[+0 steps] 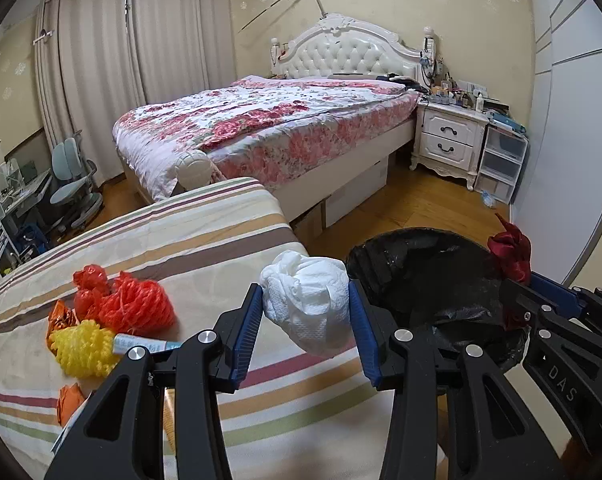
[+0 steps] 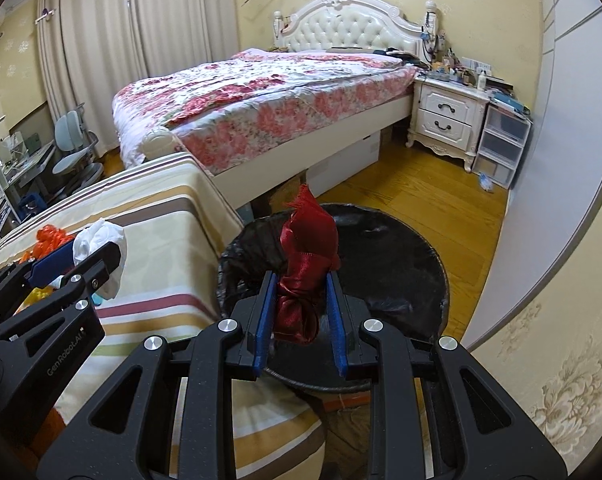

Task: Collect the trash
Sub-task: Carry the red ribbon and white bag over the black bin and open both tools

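Observation:
My left gripper [image 1: 305,307] is shut on a crumpled white tissue wad [image 1: 307,304], held over the edge of the striped bedcover [image 1: 205,240], just left of the black-lined trash bin [image 1: 433,276]. My right gripper [image 2: 301,300] is shut on a bundle of dark red ribbon [image 2: 307,256], held above the bin's [image 2: 389,264] open mouth. In the right wrist view the tissue wad [image 2: 101,240] and the left gripper [image 2: 81,264] show at left. In the left wrist view the red ribbon [image 1: 511,254] and the right gripper [image 1: 541,296] show at right.
On the striped cover lie a red-orange net [image 1: 129,304], a yellow foam net [image 1: 83,346], a small tube [image 1: 141,345] and orange wrappers [image 1: 61,316]. Behind stand a floral bed [image 1: 269,128], a white nightstand [image 1: 449,136], plastic drawers [image 1: 501,164] and a desk chair [image 1: 71,184].

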A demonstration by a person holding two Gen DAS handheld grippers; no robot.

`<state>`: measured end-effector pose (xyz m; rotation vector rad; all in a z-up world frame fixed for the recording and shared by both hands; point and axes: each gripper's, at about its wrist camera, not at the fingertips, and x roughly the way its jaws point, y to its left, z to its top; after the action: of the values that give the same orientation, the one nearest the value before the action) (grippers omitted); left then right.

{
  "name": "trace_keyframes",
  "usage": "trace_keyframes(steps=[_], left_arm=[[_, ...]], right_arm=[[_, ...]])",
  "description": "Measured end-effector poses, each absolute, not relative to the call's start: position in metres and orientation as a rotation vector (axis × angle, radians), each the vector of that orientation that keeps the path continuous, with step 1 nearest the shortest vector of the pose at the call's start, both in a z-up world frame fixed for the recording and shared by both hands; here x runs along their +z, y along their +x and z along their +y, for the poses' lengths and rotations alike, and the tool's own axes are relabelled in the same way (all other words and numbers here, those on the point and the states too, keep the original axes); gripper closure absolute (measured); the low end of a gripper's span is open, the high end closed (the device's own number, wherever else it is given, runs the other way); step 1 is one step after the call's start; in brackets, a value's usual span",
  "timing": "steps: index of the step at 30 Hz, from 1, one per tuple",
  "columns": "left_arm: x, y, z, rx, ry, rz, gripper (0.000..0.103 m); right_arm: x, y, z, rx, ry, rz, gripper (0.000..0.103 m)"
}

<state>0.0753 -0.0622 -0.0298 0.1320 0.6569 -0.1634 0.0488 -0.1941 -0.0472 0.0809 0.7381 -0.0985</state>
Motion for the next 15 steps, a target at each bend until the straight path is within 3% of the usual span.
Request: trace_keyframes(steps=[15], left_arm=[[-0.046, 0.115, -0.107, -0.180, 0.205, 0.696, 0.059]], right_arm=[[-0.069, 0.081, -0.223, -0.142, 0.101, 0.793, 0.078]])
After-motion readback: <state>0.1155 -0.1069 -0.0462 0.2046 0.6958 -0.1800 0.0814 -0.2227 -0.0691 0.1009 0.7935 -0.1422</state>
